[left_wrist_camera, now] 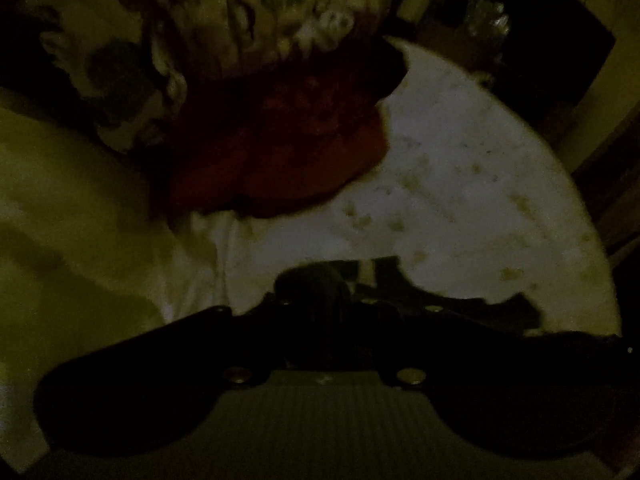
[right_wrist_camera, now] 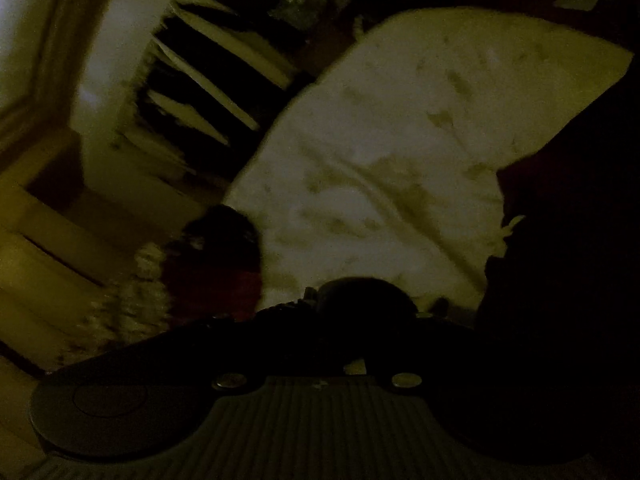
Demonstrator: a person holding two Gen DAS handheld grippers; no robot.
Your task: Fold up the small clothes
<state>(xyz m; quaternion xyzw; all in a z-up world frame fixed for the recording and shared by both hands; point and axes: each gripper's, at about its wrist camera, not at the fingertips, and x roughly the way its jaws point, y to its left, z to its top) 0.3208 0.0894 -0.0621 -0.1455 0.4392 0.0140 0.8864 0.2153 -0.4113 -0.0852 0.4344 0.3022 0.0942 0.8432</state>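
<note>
Lighting is poor and both views are blurred. The red garment lies bunched on the pale sheet, ahead of the left gripper. Whether either gripper's jaws are clenched cannot be told. Spread the garment flat before folding; grasp an edge, not the bunched middle.

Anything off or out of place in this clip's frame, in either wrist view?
Both views are very dark and motion-blurred. The red garment lies crumpled against a patterned cloth on the pale spotted sheet, not laid flat. Gripper jaws are too dark to read.
</note>
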